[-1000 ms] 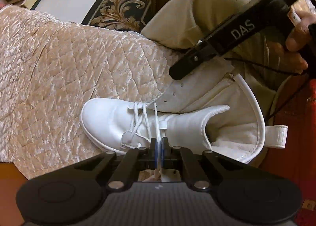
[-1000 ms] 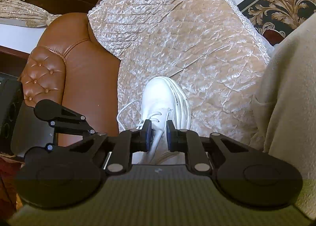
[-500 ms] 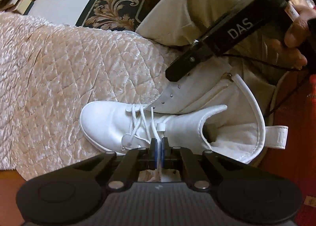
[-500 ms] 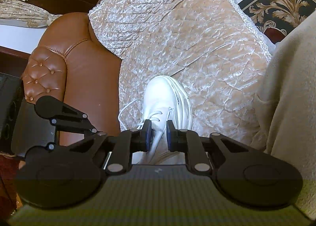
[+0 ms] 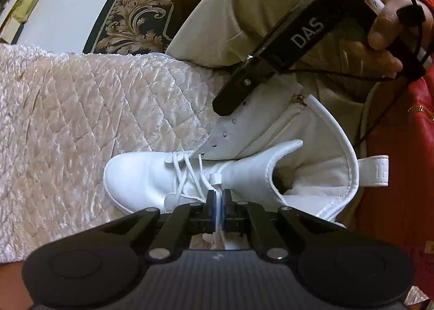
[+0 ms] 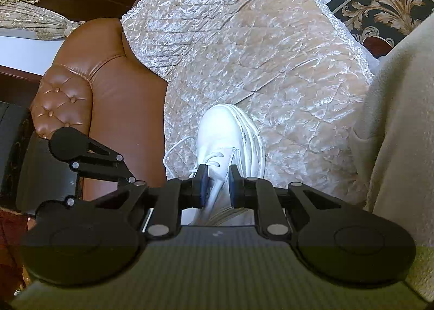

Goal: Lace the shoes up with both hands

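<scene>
A white high-top shoe (image 5: 141, 180) lies on its side on a quilted cover, toe to the left. My left gripper (image 5: 218, 201) is shut on the end of the white lace (image 5: 190, 174), just below its plastic tip (image 5: 215, 178). The eyelet flap (image 5: 236, 133) is lifted, and one finger of my right gripper (image 5: 230, 101) rests on its upper edge. In the right wrist view, my right gripper (image 6: 218, 182) is closed around that flap (image 6: 219, 190), the shoe's toe (image 6: 227, 125) beyond it. A loose lace loop (image 6: 173, 152) hangs to the left, near my left gripper (image 6: 89, 152).
The pale quilted cover (image 5: 81, 120) drapes a brown leather sofa (image 6: 108, 93). A person's beige trouser leg (image 5: 244, 12) is right behind the shoe, and a hand (image 5: 385, 28) holds the right gripper. A red bag (image 5: 401, 174) is at the right, a patterned rug (image 5: 135, 12) beyond.
Almost nothing has changed. The shoe has drifted slightly in both views. Both grips stay as they were.
</scene>
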The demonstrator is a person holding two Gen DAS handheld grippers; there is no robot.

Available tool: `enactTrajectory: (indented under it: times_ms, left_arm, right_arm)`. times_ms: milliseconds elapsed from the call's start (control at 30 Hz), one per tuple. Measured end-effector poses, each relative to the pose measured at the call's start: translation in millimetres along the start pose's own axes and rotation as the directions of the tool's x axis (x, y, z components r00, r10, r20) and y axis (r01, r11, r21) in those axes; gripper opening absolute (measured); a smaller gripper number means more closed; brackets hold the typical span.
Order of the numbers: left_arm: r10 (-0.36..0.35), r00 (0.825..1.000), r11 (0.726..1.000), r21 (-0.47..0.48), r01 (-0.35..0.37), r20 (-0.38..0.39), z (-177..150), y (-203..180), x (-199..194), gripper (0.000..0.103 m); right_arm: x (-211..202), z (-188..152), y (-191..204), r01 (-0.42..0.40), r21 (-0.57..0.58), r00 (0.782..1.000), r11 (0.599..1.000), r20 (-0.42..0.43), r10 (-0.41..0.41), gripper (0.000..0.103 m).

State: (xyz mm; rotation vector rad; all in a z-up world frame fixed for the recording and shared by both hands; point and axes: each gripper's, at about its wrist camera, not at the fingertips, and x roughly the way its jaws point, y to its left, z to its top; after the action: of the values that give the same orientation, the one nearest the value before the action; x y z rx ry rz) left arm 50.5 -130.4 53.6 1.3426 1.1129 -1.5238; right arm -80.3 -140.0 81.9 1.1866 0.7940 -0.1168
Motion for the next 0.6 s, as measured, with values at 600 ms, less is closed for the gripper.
enactTrajectory:
  times_ms: [600]
  left_arm:
    - [-0.022,0.998,0.995,0.097,0.016,0.063,-12,2,-8,0.003]
  right_arm:
    - [6,-1,8,0.003,-0.016,1.0,1.0,-0.009,-0.003,0.019]
